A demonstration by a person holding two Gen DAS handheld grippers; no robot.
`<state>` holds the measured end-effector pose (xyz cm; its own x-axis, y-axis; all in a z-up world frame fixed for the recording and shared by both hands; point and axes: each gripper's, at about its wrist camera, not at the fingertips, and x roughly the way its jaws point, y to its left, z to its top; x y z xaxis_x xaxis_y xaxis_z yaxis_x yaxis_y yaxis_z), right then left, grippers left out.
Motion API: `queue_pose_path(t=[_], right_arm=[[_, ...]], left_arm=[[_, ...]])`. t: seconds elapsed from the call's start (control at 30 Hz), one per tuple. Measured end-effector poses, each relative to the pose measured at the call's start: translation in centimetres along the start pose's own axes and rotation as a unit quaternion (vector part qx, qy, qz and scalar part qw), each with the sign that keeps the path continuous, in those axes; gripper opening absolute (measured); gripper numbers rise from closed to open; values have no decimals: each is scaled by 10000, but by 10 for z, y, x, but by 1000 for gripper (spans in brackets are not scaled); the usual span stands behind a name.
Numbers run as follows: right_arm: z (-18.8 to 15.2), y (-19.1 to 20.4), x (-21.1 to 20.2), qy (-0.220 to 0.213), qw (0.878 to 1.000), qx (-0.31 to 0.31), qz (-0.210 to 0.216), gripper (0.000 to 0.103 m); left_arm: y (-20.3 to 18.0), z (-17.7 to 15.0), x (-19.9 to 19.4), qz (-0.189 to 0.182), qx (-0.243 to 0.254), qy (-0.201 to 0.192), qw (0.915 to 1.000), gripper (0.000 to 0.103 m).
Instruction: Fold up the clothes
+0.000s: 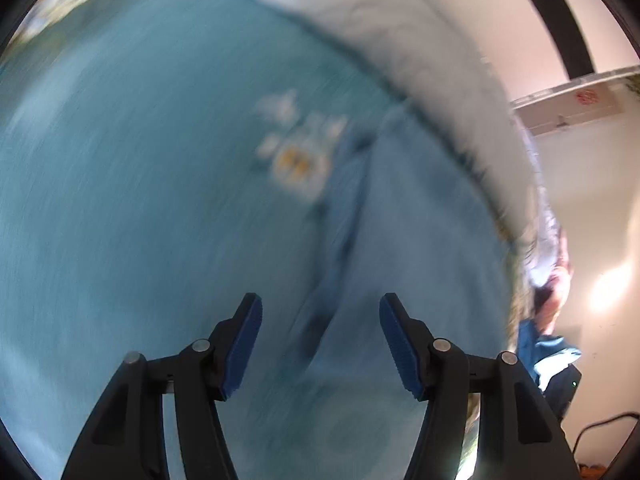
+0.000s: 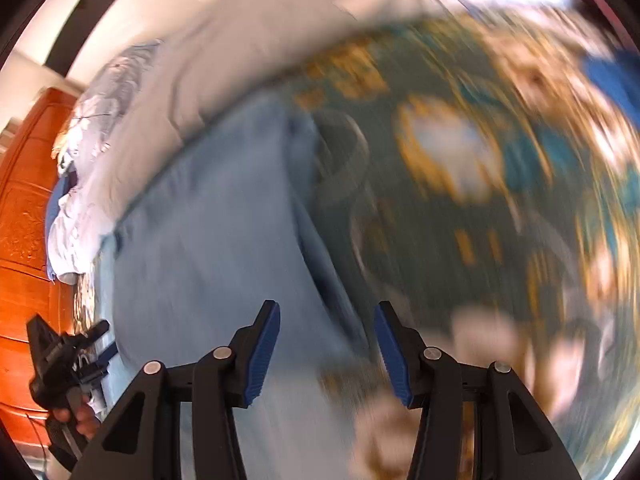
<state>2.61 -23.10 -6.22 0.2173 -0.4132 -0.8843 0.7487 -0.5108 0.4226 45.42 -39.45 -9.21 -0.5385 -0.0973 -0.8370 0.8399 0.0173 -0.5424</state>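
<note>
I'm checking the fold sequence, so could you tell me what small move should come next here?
Probably lower both claws onto the light blue garment and grip an edge. The left claw and right claw are open and empty above it, and the frames are motion-blurred.

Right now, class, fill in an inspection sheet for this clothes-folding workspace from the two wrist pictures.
Surface: bed with teal floral-patterned cover, blurred.
Job's things: light blue fabric garment spread flat on it.
Clutter: rumpled white quilt along the far edge.
Grippers: left gripper open, empty; right gripper open, empty; both above the garment.
Cables: thin dark cable by the wall.
Surroundings: carved orange wooden panel, pale wall.
</note>
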Motion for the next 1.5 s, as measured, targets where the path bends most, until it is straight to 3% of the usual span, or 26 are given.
queue_pose_path(t=[0.1, 0.37, 0.47, 0.5, 0.63, 0.7, 0.9, 1.1, 1.37, 1.5], right_arm=[[-20, -13, 9, 118, 9994, 298, 93, 53], [-12, -15, 16, -106, 9966, 665, 485, 55], [-12, -18, 17, -198, 9929, 907, 740, 52], [-12, -19, 18, -229, 9920, 977, 767, 49], [-15, -31, 20, -327, 9850, 1358, 1016, 19], [-16, -34, 20, -352, 9812, 1469, 1204, 12], [-15, -23, 9, -380, 9862, 1161, 1116, 6], [-29, -21, -10, -345, 9872, 1106, 1097, 6], [-92, -44, -29, 164, 9898, 1118, 872, 6], [-111, -53, -25, 350, 9906, 1068, 783, 6]], left_arm=[[18, -19, 10, -211, -417, 223, 9987, 62], [18, -23, 8, -776, -817, 29, 9936, 60], [14, -23, 11, -836, -843, -113, 9929, 50], [15, -22, 12, -858, -929, -156, 9919, 42], [25, -22, 11, -894, -1226, -324, 9879, 21], [26, -23, 6, -866, -1249, -407, 9876, 11], [21, -31, -20, -712, -1214, -656, 9879, 8], [27, -52, -40, -441, -1281, -560, 9892, 8], [33, -113, -38, -85, -1089, -114, 9939, 8], [39, -123, -36, -11, -843, -97, 9964, 9]])
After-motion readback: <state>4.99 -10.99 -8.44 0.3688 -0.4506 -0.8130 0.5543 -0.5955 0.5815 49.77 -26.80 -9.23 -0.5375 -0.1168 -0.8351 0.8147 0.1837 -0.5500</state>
